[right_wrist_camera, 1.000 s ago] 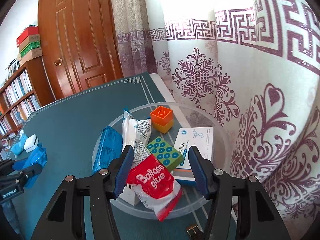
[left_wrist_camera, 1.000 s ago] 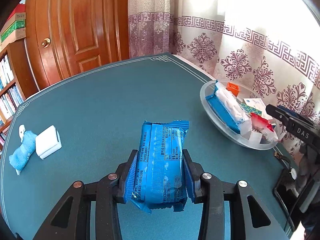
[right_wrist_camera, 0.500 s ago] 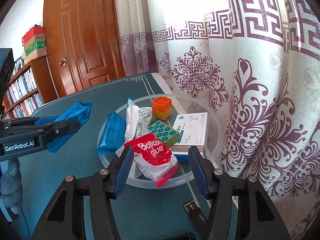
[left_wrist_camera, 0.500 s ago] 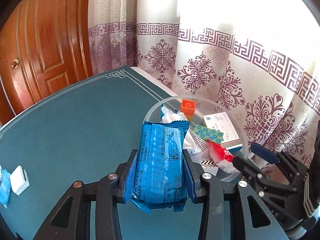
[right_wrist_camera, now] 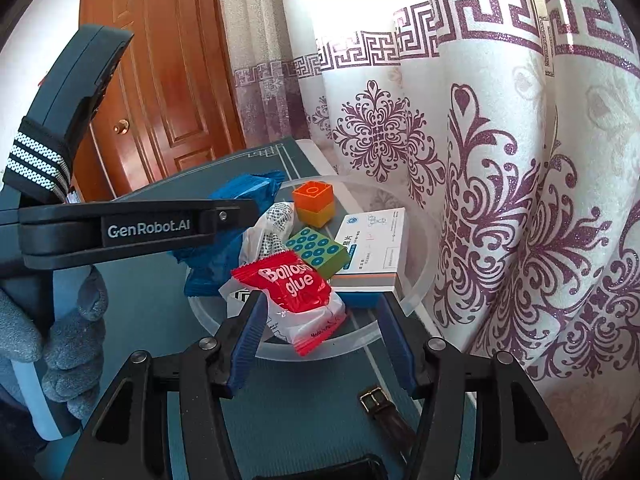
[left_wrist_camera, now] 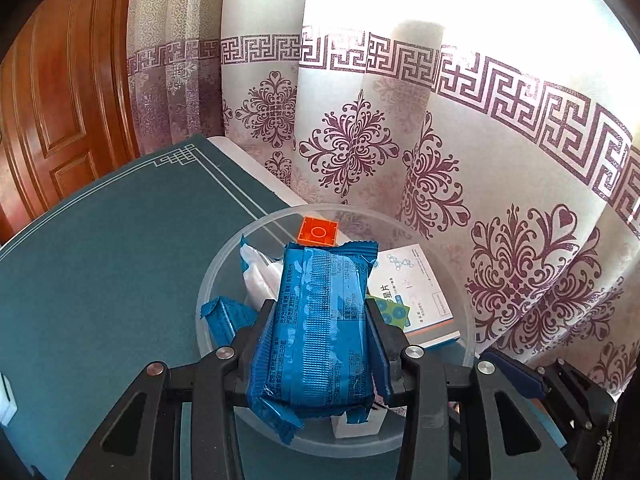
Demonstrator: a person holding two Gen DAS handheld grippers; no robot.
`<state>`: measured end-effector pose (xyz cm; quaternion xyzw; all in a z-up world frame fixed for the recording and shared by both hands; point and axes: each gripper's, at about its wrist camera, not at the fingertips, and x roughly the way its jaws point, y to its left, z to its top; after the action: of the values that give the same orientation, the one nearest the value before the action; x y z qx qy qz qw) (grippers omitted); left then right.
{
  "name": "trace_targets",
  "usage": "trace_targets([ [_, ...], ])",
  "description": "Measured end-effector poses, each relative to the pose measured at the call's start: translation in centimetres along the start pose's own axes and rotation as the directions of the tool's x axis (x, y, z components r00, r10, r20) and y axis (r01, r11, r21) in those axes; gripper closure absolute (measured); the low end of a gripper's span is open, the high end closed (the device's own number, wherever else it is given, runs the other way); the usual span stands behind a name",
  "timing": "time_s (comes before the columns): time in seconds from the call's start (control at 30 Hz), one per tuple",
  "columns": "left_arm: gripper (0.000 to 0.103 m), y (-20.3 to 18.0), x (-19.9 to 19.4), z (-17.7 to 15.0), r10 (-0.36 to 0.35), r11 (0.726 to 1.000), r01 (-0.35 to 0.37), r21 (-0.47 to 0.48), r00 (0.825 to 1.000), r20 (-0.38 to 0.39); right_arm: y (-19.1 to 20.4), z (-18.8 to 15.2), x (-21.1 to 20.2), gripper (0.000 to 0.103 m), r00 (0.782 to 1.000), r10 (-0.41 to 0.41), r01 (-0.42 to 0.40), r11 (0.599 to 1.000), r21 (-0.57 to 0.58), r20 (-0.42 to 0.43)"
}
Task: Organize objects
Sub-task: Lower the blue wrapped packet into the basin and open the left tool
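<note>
My left gripper (left_wrist_camera: 320, 320) is shut on a blue snack packet (left_wrist_camera: 324, 276), holding it lengthwise above a clear plastic bowl (left_wrist_camera: 460, 240). The bowl holds an orange block (left_wrist_camera: 318, 231), a white box (left_wrist_camera: 412, 288), another blue packet (left_wrist_camera: 226, 318) and a white wrapper. From the right wrist, the left gripper's arm (right_wrist_camera: 140, 228) reaches over the bowl (right_wrist_camera: 424, 256) from the left with the blue packet (right_wrist_camera: 248, 188). My right gripper (right_wrist_camera: 322, 304) stands open at the bowl's near rim, gripping nothing. Beyond its fingers a red "Balloon glue" packet (right_wrist_camera: 288, 284) and a green dotted block (right_wrist_camera: 318, 252) lie in the bowl.
The bowl sits at the corner of a teal table mat (left_wrist_camera: 100, 260), close to a patterned curtain (left_wrist_camera: 440, 140). A brown watch strap with a buckle (right_wrist_camera: 380, 404) lies on the mat near my right gripper. A grey gloved hand (right_wrist_camera: 68, 340) holds the left gripper. A wooden door (left_wrist_camera: 60, 100) is behind.
My left gripper has swung right with the blue packet, from over the open mat to above the bowl. The right gripper has drawn back a little from the bowl.
</note>
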<state>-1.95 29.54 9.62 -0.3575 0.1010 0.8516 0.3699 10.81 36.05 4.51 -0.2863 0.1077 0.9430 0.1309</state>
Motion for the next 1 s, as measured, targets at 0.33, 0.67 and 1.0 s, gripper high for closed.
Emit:
trace_targets([
  [0.33, 0.019, 2.7, -1.4, -0.9, 0.069, 0.995, -0.065, -0.07, 0.996, 0.05, -0.1, -0.1, 0.1, 0.045, 1.0, -0.013, 0.013, 1.0, 0.007, -0.001],
  [0.67, 0.003, 4.2, -3.6, -2.7, 0.16, 0.985, -0.156, -0.073, 0.985, 0.062, 0.7, 0.1, -0.3, 0.045, 1.0, -0.004, 0.004, 1.0, -0.001, 0.007],
  [1.0, 0.002, 7.3, -5.8, -4.6, 0.229, 0.967, -0.219, -0.129, 0.972, 0.061, 2.6, -0.1, -1.2, 0.041, 1.0, 0.026, -0.026, 1.0, -0.017, 0.012],
])
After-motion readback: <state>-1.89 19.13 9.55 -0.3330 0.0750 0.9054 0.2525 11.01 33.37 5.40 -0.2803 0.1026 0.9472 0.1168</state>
